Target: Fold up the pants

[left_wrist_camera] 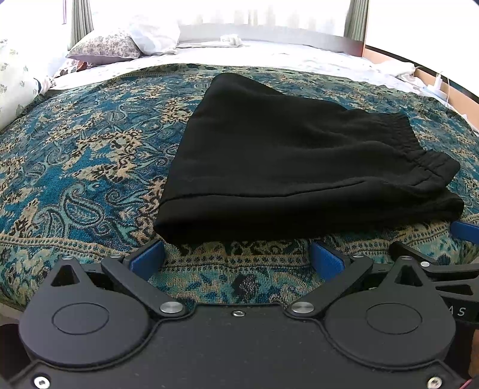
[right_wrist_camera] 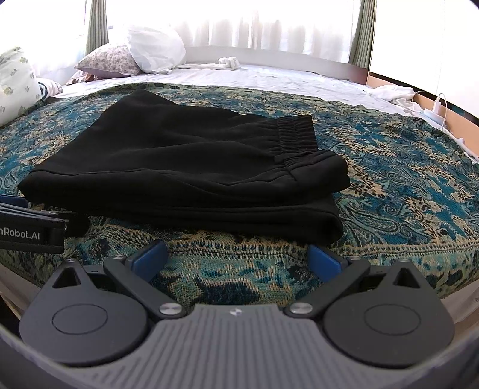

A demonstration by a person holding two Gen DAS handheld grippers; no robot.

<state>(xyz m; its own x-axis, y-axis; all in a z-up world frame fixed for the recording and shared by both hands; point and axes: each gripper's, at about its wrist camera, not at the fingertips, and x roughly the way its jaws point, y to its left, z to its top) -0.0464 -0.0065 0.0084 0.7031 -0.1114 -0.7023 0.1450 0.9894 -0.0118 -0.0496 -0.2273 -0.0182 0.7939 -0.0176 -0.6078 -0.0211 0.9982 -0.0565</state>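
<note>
- Black pants [left_wrist_camera: 287,167] lie folded on the paisley bedspread [left_wrist_camera: 89,167], elastic waistband [right_wrist_camera: 296,134] to the right.
- Left tool [left_wrist_camera: 238,254]: spread wide, holding nothing, just near of the pants.
- Right tool [right_wrist_camera: 238,254]: likewise wide apart, empty.

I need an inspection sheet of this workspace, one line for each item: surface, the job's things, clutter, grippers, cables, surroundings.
Surface: bed with a blue paisley bedspread over a white sheet.
Job's things: black pants folded in layers, elastic waistband on the right.
Clutter: pillows at the far left; white cloth at the far edge.
Grippers: left gripper and right gripper open, holding nothing, just short of the pants.
Cables: white charger with cable at the far right.
Surroundings: bright curtained window.
</note>
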